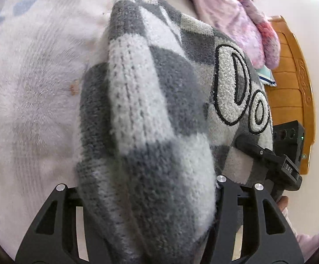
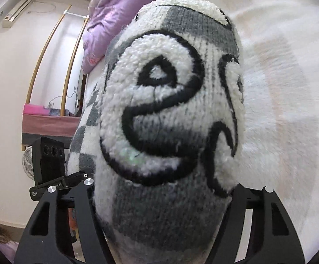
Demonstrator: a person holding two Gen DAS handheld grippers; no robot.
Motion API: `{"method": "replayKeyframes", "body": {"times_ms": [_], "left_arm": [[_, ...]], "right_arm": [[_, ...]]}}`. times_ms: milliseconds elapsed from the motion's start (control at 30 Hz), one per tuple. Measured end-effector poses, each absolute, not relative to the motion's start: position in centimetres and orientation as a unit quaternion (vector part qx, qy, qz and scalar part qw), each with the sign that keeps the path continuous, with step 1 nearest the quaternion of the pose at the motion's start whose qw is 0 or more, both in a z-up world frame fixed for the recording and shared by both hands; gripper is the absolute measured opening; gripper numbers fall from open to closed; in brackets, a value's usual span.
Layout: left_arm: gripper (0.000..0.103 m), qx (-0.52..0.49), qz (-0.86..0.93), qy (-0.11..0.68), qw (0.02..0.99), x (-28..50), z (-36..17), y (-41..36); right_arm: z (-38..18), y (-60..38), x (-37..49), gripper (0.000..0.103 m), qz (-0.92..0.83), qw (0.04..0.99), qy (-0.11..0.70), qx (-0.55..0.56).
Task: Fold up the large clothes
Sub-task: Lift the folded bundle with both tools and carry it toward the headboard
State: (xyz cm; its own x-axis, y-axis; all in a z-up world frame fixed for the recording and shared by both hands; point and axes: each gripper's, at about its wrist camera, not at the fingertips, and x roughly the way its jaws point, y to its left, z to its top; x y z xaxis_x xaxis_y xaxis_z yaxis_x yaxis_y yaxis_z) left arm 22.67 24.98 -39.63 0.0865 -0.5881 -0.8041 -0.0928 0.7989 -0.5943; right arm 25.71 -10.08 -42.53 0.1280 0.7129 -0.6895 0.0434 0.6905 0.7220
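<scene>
Both tongs, left gripper (image 1: 147, 200) and right gripper (image 2: 162, 206), clamp bunched sweater (image 1: 150, 101), raised off the bed (image 1: 27, 101); next, presumably, carrying the fold across.

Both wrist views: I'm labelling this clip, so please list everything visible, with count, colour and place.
sweater: one, grey and white checks with black-outlined letters, bunched between both grippers' jaws, raised over the bed
bed cover: one, pale pink-white, fluffy, under the sweater
quilt: one, lilac, heaped at the far end of the bed
headboard: one, orange-brown wood, right edge of the left view
air conditioner: one, white, high on the wall
fan: one, white, by the wall, low left of the right view
left gripper: black, closed on the sweater
right gripper: black, closed on the sweater
</scene>
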Motion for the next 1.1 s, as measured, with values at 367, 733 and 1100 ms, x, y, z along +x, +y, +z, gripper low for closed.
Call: {"method": "replayKeyframes", "body": {"times_ms": [367,733,1100], "left_arm": [[0.053,-0.227,-0.222,0.639,0.700,18.4,-25.1,15.9],[0.053,-0.166,-0.285,0.600,0.729,14.7,-15.5,3.4],[0.053,-0.156,-0.271,0.607,0.731,11.7,-15.7,-15.7]], "right_arm": [[-27.6,-15.3,20.4,0.064,0.198,0.729,0.584,0.297],[-19.2,-26.4,13.0,0.065,0.154,0.780,0.512,0.326],[-19.3,-42.3,10.1,0.065,0.151,0.785,0.505,0.327]]}}
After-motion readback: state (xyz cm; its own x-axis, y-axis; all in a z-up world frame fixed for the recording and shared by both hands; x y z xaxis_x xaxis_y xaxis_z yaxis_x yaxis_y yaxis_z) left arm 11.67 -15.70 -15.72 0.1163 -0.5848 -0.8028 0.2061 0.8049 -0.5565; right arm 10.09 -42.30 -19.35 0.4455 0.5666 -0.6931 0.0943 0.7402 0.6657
